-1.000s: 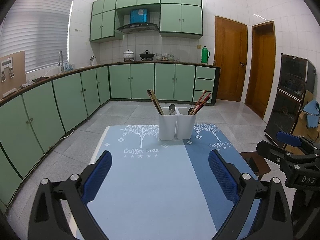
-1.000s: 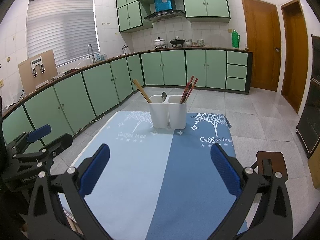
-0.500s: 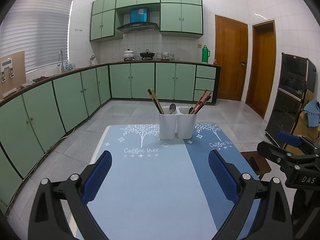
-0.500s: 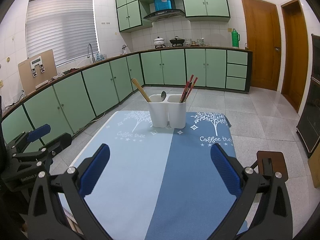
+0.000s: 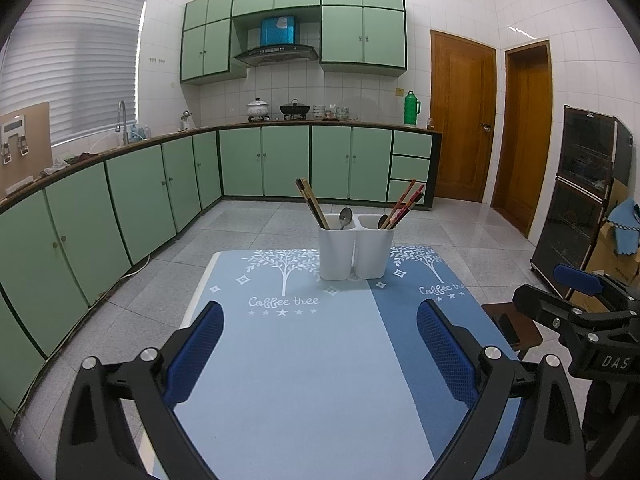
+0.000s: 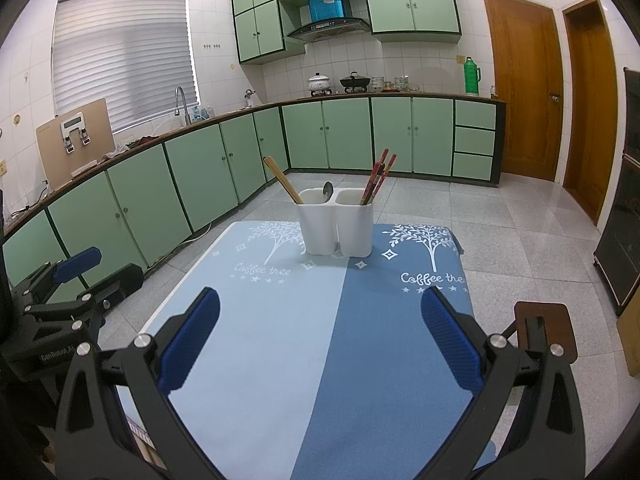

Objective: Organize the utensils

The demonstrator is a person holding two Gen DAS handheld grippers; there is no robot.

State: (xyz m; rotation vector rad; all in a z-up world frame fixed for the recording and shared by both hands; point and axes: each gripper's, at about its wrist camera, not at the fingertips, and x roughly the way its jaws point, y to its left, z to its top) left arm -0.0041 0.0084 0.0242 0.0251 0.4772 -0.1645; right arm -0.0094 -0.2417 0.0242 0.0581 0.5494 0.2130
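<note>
A white two-compartment utensil holder (image 5: 355, 251) (image 6: 335, 230) stands upright at the far end of the blue table mat (image 5: 304, 360) (image 6: 320, 340). Its left compartment holds wooden chopsticks (image 5: 312, 203) (image 6: 282, 180) and a metal spoon (image 5: 345, 217) (image 6: 327, 191). Its right compartment holds red chopsticks (image 5: 406, 202) (image 6: 378, 176) and a second spoon (image 5: 383, 221). My left gripper (image 5: 318, 354) is open and empty, over the near part of the mat. My right gripper (image 6: 320, 338) is open and empty too, beside it; it shows at the right of the left wrist view (image 5: 576, 312).
The table stands on a tiled kitchen floor. Green cabinets (image 5: 160, 188) run along the left and the back. A small brown stool (image 6: 546, 330) stands right of the table. A dark cabinet (image 5: 580, 200) and wooden doors (image 5: 464, 120) are at the right.
</note>
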